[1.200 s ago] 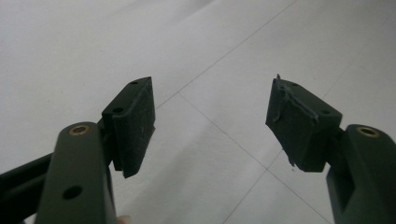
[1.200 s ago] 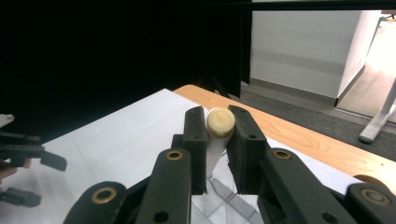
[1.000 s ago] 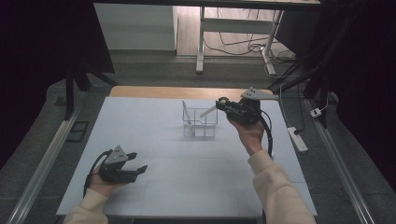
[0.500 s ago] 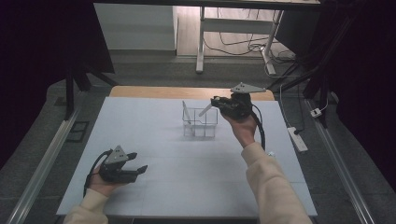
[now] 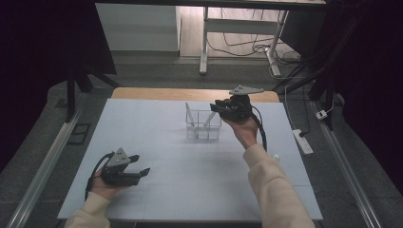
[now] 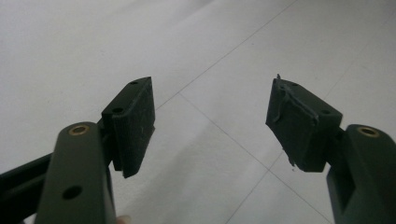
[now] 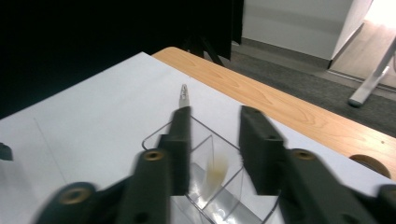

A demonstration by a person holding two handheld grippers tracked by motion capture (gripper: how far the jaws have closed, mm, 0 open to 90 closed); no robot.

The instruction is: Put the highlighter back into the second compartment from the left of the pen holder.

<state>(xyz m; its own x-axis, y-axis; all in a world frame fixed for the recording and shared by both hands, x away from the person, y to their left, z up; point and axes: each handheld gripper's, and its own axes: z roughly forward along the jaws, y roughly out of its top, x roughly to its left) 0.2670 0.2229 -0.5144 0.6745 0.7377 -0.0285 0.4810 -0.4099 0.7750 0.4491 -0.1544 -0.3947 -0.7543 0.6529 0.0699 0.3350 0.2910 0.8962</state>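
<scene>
A clear plastic organiser (image 5: 203, 126) with several compartments stands at the back middle of the white table. My right gripper (image 5: 217, 107) hovers over its right side, and its jaws have just been opening. In the right gripper view (image 7: 215, 115) a pale, blurred stick (image 7: 215, 171) lies below the parted jaws inside the organiser (image 7: 233, 186), with neither pad touching it. Another thin stick (image 7: 183, 93) leans up out of a far compartment. My left gripper (image 5: 141, 165) rests low at the front left, open, with nothing between its pads (image 6: 135, 121).
The white mat (image 5: 157, 142) covers a wooden table whose bare edge (image 5: 157, 93) shows at the back. A power strip (image 5: 302, 141) lies on the floor to the right. A metal rail (image 5: 43, 166) runs along the left side.
My right gripper has moved left and slightly down over the organiser and its jaws have parted. The pale stick it carried now sits in the organiser. The left gripper has not moved.
</scene>
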